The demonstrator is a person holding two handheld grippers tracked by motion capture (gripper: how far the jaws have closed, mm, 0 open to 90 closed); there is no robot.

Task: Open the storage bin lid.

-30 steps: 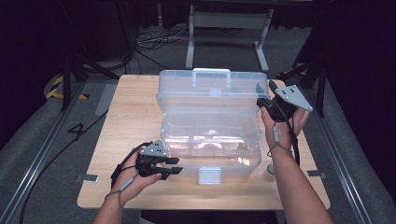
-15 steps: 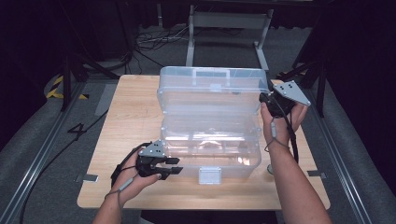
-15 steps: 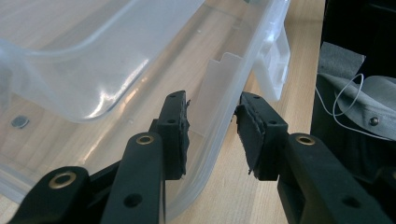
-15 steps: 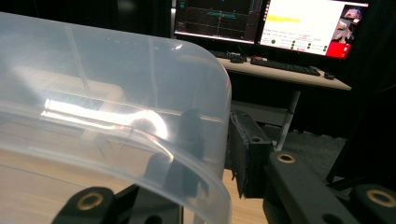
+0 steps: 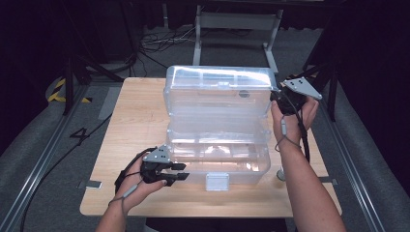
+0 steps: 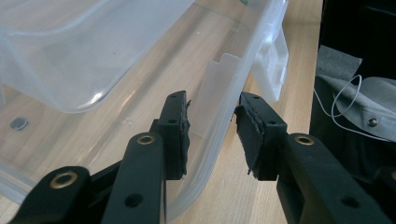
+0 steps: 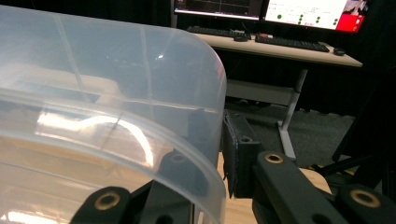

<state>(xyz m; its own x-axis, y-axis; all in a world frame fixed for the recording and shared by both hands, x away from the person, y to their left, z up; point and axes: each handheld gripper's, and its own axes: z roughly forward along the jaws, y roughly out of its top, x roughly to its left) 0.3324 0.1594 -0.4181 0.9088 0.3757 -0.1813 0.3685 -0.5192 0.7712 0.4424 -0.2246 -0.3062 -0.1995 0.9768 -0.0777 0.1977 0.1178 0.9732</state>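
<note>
Nearest to us, the left gripper [image 5: 180, 173] sits at the front left corner of the clear plastic box [image 5: 217, 154], which rests on the table [image 5: 130, 125]. In the left gripper view, we see its jaws spread, one on each side of the box's front wall [image 6: 219, 112]: one jaw stands inside the box, the other outside, over the table. A gap shows between each pad and the wall, so the jaws straddle the wall without pinching it. A white latch [image 5: 216, 181] hangs at the middle of the front wall.

Farther back, the box's lid [image 5: 217, 89] stands raised behind the base. The right gripper [image 5: 276, 98] sits at the lid's right edge. In the right gripper view, we see the curved lid corner [image 7: 205, 84] between its jaws, one jaw visible through the clear plastic, the other outside it. Both pads lie close against the plastic, pinching the lid.

Beyond the table, a desk [image 7: 285, 46] carries monitors and keyboards.
</note>
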